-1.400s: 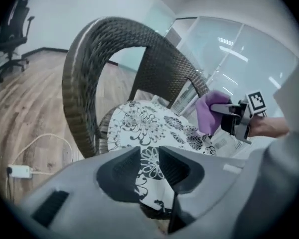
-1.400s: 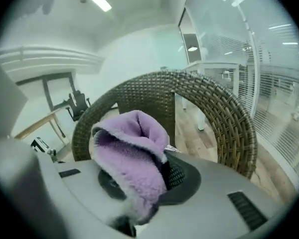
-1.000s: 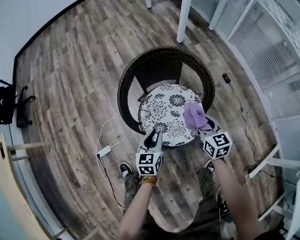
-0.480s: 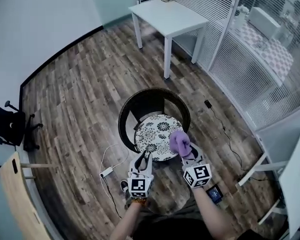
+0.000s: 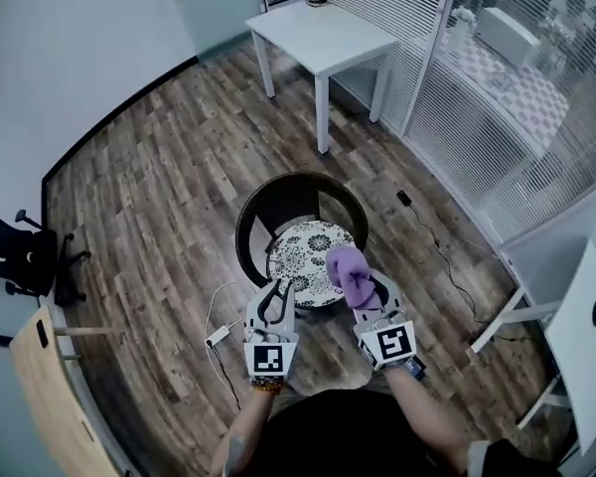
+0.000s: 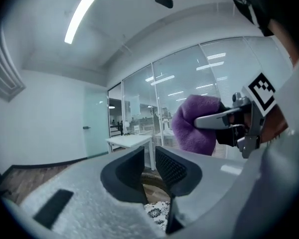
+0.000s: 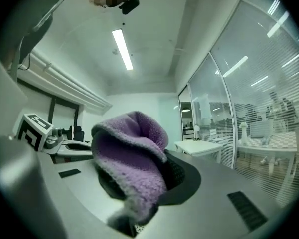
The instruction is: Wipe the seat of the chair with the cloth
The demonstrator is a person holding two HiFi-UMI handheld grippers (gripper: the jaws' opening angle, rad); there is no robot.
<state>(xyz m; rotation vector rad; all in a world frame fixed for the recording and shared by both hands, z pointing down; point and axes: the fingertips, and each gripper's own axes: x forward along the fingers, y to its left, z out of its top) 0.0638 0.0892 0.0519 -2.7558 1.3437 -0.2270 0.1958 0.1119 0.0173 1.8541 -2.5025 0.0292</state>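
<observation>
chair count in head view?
2: a dark round wicker chair with a floral seat at centre; a black wheeled office chair at the left edge. The pale wooden frame at lower left may be a third, unclear.

- An office is indicated, most likely a meeting room or side room.
- The room is closed off on one side by a glass partition (image 5: 497, 117) fitted with slatted blinds; further glazed rooms with furniture are seen behind it.
- A plain white table (image 5: 323, 33) is placed by the glass.
- A black swivel chair (image 5: 20, 256) on castors is seen at the wall.
- Strip lights (image 7: 122, 49) are set into a white ceiling.
- The wood-look plank floor (image 5: 149, 187) is bounded by a dark skirting and bare pale walls.
</observation>
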